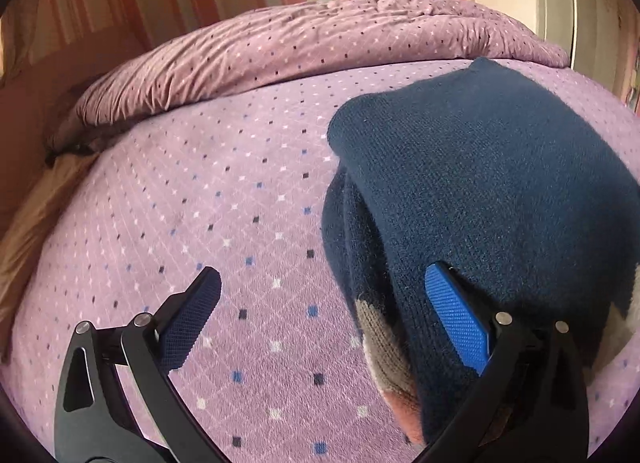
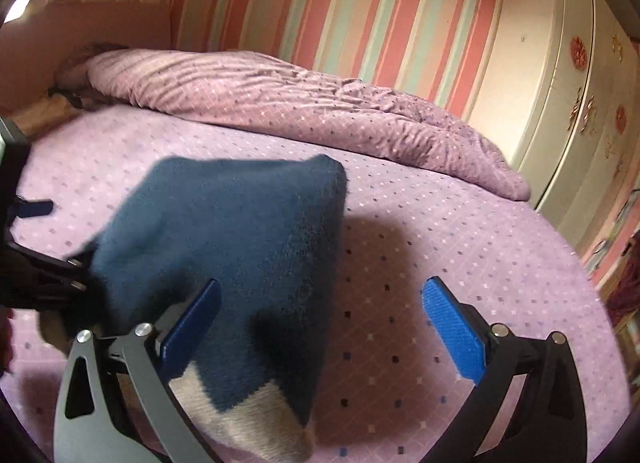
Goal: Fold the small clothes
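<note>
A folded dark blue knit sweater [image 1: 480,183] with beige and pink patches lies on the purple bedspread [image 1: 200,203]. My left gripper [image 1: 324,303] is open, its right finger resting against the sweater's left side and its left finger over bare bedspread. In the right wrist view the sweater [image 2: 240,243] lies left of centre. My right gripper [image 2: 322,315] is open, its left finger over the sweater's near part and its right finger over the bedspread [image 2: 460,231]. The left gripper's body [image 2: 36,275] shows at the left edge, touching the sweater.
A rumpled purple duvet [image 1: 300,51] lies along the far side of the bed, also seen in the right wrist view [image 2: 300,103]. A striped wall [image 2: 320,15] is behind it. A white wardrobe [image 2: 560,103] stands at the right.
</note>
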`<state>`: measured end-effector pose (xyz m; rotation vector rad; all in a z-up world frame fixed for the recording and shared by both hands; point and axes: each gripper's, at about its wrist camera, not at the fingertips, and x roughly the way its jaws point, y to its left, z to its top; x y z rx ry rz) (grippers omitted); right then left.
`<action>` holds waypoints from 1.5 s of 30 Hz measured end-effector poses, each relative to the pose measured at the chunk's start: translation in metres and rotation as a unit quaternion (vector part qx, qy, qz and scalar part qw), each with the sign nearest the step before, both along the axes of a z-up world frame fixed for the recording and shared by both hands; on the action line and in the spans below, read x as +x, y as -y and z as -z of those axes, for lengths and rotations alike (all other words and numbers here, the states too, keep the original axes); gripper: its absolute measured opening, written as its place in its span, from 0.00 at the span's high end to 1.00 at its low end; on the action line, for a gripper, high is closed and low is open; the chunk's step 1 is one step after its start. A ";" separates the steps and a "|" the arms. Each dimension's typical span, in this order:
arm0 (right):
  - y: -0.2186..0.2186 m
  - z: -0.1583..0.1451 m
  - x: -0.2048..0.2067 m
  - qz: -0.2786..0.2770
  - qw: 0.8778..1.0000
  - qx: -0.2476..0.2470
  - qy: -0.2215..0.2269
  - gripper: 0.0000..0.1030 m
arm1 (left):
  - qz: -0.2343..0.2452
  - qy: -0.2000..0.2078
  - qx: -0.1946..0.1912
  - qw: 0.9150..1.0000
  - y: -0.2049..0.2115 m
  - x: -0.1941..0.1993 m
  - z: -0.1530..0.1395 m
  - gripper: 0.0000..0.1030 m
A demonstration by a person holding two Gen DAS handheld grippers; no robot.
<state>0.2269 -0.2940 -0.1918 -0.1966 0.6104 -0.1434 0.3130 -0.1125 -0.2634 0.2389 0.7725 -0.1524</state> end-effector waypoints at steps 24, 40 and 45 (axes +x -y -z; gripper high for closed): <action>0.009 0.038 -0.010 -0.128 0.965 0.221 -0.056 0.01 | 0.017 -0.047 -0.047 0.998 -0.008 0.013 -0.001 0.03; 0.023 0.059 -0.011 -0.108 0.958 0.260 -0.054 0.01 | 0.024 -0.057 -0.066 0.996 -0.003 0.016 -0.004 0.03; 0.023 0.023 -0.013 -0.053 0.966 0.249 -0.035 0.02 | 0.022 -0.054 -0.050 0.997 -0.007 0.008 -0.030 0.03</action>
